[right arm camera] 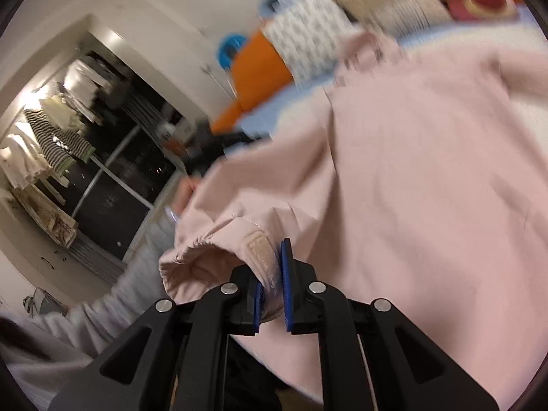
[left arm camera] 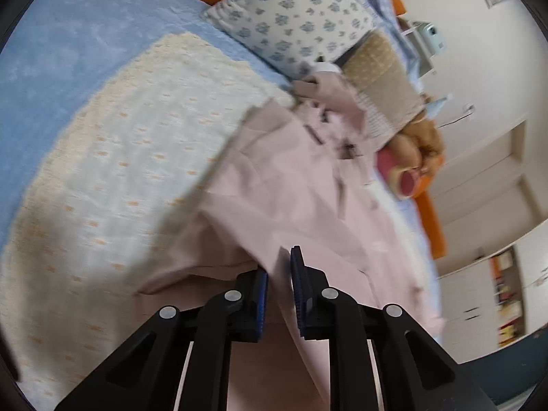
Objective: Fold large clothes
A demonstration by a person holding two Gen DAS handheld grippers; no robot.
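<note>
Pinching pale pink fabric between blue pads on both sides: left gripper [left arm camera: 279, 294] clamped on an edge of the pink jacket [left arm camera: 294, 185], right gripper [right arm camera: 272, 286] clamped on its elastic cuff [right arm camera: 205, 260]. Draped across a cream bedspread [left arm camera: 113, 157] over a blue blanket [left arm camera: 78, 30], orange bed frame [left arm camera: 433, 219] along the edge. Beyond, a flowered pillow [left arm camera: 291, 17], a teddy bear [left arm camera: 421, 144], white walls, hanging clothes [right arm camera: 51, 144] by a dark window. Blurred throughout, jacket's far end hard to read. Grey sleeve [right arm camera: 113, 301] partly cut off. Crumpled, dark snaps down the front.
</note>
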